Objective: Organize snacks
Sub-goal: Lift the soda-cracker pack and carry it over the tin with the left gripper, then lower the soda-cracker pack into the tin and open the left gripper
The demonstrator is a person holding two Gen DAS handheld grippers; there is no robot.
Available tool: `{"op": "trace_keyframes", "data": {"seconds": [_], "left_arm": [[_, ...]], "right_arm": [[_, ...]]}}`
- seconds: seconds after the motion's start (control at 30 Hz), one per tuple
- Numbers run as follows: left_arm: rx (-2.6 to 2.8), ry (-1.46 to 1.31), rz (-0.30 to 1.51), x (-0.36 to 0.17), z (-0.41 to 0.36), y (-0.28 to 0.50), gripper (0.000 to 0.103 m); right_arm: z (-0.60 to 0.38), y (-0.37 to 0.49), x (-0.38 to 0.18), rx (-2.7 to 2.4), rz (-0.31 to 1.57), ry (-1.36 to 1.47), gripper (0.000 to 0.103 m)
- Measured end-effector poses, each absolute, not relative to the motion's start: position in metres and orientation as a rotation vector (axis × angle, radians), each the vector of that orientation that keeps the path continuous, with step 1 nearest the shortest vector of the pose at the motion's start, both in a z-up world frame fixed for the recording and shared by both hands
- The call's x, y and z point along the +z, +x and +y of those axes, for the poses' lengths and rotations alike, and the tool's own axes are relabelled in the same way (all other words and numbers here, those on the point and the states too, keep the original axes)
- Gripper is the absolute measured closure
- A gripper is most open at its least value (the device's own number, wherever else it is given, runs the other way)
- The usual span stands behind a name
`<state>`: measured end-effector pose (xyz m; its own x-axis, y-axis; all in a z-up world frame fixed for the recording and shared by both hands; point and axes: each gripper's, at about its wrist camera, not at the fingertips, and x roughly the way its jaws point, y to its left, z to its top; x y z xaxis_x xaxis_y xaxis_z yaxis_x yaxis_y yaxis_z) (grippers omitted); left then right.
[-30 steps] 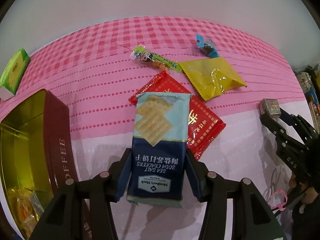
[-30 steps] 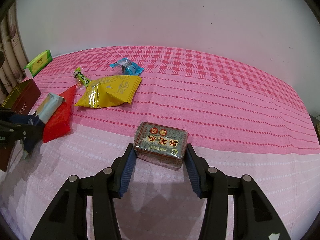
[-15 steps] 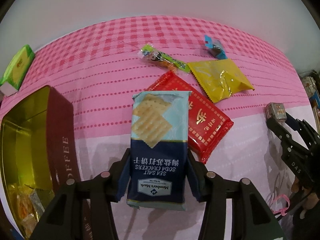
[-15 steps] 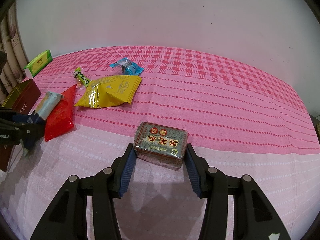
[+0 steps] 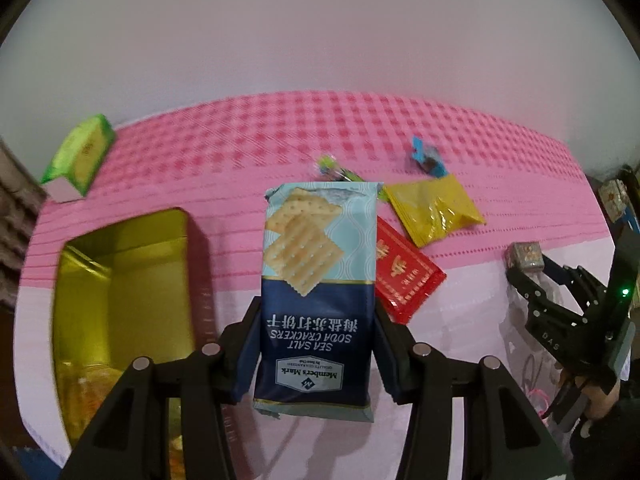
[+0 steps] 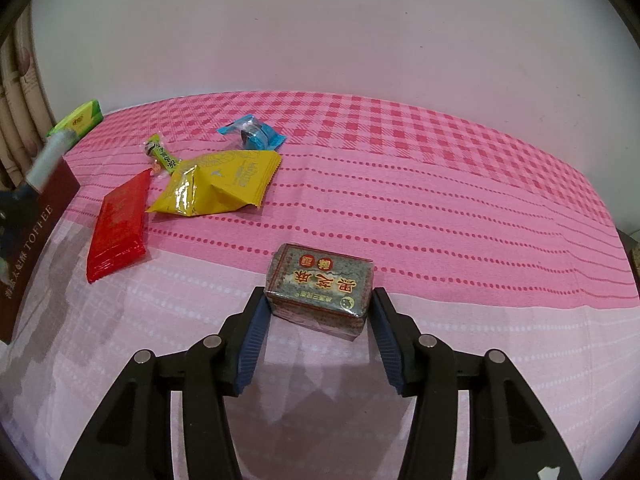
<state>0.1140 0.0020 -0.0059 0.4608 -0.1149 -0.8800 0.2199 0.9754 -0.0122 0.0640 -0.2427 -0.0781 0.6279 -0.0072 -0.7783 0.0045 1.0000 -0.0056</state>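
Snacks under sorting: a soda cracker pack is clamped between both pads of the left gripper, carried clear of the pink cloth, printed end toward the camera and its far end pointing to 12 o'clock. The open gold-lined tin lies at 9 o'clock of the pack, just beside it, with a few wrapped items visible at its near end.

Step in hand, by judgement: transfer of the crackers into the tin. The next move calls for a shift toward 9 o'clock until the pack is over the opening, a lowering, then release; the pack is long, so it should be aligned with the tin's length to clear the rim.

The right gripper sits low over the cloth with its jaws partly closed around a small dark block snack. The left pad touches the block; a slight gap seems to show at the right pad, so a firm hold cannot be confirmed. The block appears to rest on the cloth.

Not yet sorted: red packet, yellow packet, blue-wrapped sweet, green stick snack, all at 10 to 11 o'clock of the right gripper. A green box stands at the far left edge.
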Motion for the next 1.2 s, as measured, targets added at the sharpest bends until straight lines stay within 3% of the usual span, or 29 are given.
{"op": "trace_keyframes", "data": {"seconds": [0.63,1.2], "left_arm": [[0.093,0.059,1.111,-0.005,0.146,0.093,0.052],[0.101,0.086,1.147,-0.027,0.169,0.080,0.052]], "right_arm": [[-0.243,0.064,-0.077,-0.008,0.892,-0.006,0.055],[-0.243,0.064,-0.077,-0.009,0.892,-0.007,0.055]]}}
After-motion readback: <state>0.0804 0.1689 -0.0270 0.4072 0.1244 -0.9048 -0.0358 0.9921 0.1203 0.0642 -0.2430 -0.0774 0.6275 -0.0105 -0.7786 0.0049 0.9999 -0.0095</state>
